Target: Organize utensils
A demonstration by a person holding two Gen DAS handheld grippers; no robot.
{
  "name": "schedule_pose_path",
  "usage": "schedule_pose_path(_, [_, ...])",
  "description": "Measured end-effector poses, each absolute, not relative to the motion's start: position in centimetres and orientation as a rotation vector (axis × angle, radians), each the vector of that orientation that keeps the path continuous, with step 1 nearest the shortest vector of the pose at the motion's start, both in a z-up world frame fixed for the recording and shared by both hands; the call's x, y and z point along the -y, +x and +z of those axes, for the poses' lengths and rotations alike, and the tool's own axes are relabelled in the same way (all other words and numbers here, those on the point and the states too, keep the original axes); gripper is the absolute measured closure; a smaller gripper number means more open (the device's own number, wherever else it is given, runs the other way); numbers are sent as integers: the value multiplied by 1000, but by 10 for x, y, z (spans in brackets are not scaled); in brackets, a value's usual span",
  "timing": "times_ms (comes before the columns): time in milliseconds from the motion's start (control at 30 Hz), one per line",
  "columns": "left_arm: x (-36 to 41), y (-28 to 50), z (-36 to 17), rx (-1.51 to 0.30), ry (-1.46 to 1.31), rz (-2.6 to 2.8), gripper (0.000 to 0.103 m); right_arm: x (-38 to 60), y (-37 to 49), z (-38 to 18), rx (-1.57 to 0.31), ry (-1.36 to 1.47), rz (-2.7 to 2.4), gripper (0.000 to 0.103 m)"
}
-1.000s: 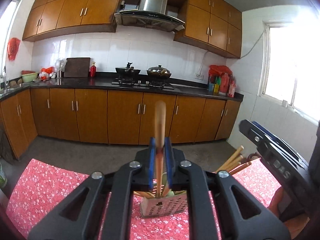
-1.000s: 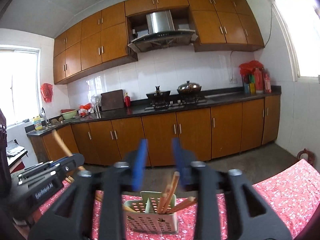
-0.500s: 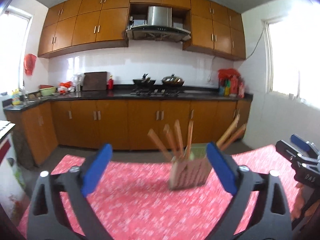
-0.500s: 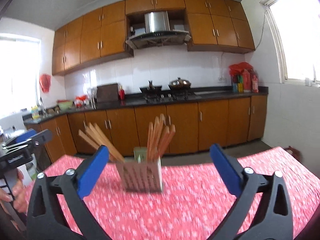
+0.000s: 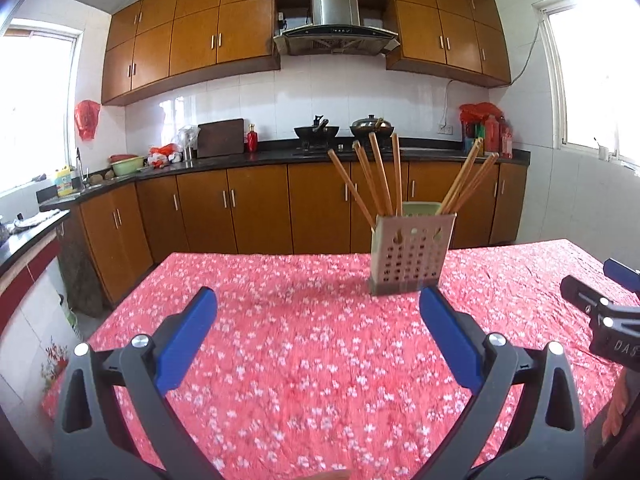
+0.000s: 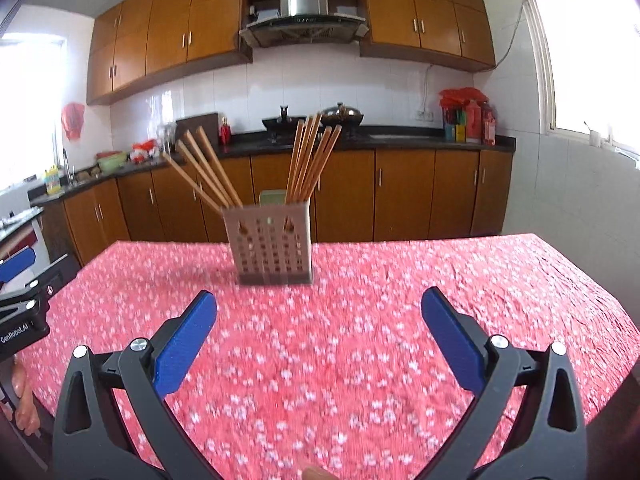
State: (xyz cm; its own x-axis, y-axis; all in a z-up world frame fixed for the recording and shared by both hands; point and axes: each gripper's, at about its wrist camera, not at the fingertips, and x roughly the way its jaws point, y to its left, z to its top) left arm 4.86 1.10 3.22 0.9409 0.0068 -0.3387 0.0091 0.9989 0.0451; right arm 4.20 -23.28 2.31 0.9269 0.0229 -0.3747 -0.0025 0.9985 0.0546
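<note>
Chopsticks [image 5: 380,176] all sit upright in the perforated holder [image 5: 412,256] on the floral tabletop [image 5: 320,360]. Both the left gripper [image 5: 318,334] and right gripper [image 6: 320,332] have fingers spread wide, holding nothing. Readable print: "GenRobot.AI" on the left one.

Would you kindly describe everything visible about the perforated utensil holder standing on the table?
The utensil holder is a beige, plastic-looking box, its front wall pierced by rows of small square holes with larger slots above. It stands upright on a darker base on the red floral tablecloth, toward the table's far side. A pale green divider rises at its middle. Wooden chopsticks stand in it in two bunches, one leaning to each side. Neither gripper touches it.
</note>
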Motion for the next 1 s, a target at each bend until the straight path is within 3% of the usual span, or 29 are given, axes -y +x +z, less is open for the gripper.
schedule_pose_path(1000, [-9,47,20,-376,49,-3,4,231,34,15,-392,66,4,2])
